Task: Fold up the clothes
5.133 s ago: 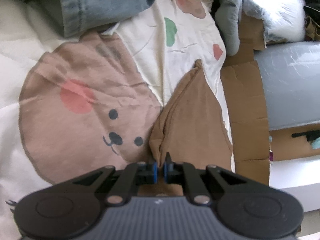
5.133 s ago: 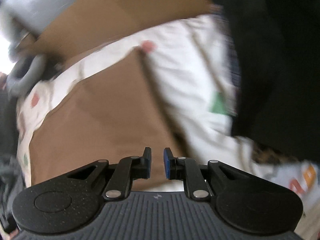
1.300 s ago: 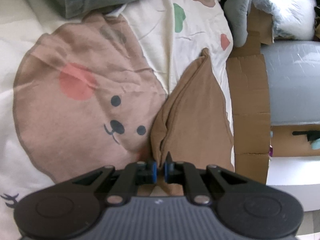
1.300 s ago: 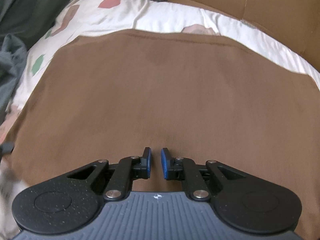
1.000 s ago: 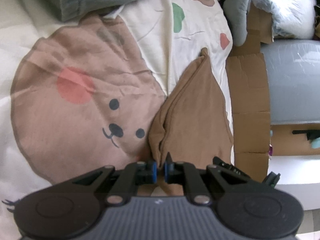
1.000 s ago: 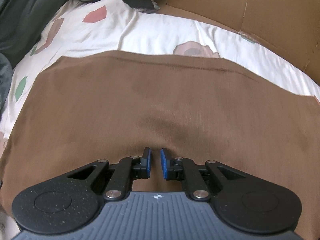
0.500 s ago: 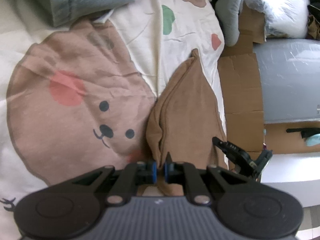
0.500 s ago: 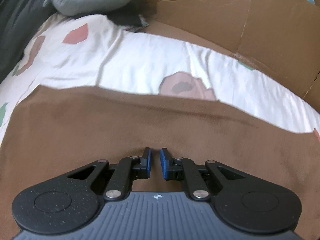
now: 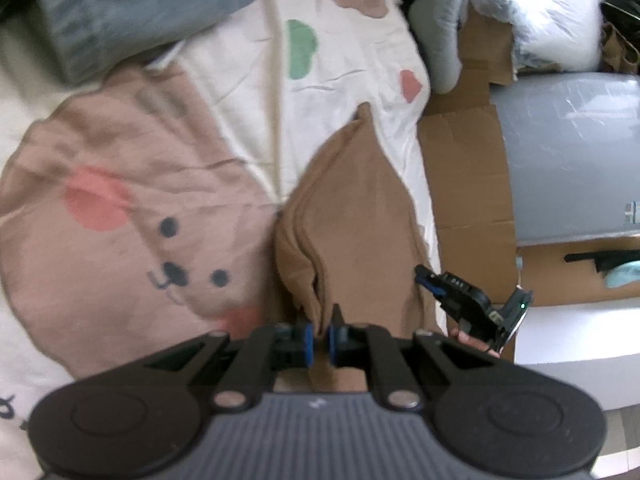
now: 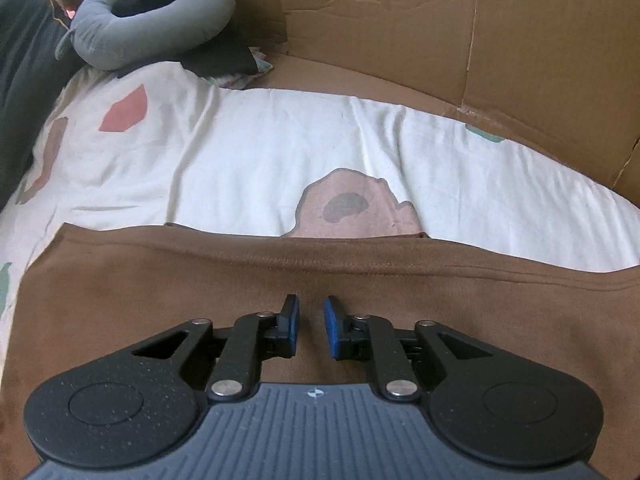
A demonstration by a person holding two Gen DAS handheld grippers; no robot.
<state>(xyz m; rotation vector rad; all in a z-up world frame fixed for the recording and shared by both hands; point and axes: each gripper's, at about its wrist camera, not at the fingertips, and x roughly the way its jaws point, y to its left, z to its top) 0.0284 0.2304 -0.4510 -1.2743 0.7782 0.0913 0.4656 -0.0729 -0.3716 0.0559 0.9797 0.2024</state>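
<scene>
My right gripper [image 10: 311, 316] has slid back to the brown garment's [image 10: 168, 304] hem just ahead, jaws opening over it, while my left gripper [image 9: 319, 334] pinches its folded corner, anchoring the fold on the bed [image 10: 256, 160].

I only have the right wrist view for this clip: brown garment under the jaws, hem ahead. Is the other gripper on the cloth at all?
Observer: Yes. The left gripper is shut on a bunched fold of the brown garment.
Reviewer: And the right one, seen from there?
Observer: The right gripper sits at the garment's right edge; its jaws are opening, nothing visibly pinched.
Reviewer: What lies beyond the garment on the left?
Observer: A bear face print on the bedsheet.
</scene>
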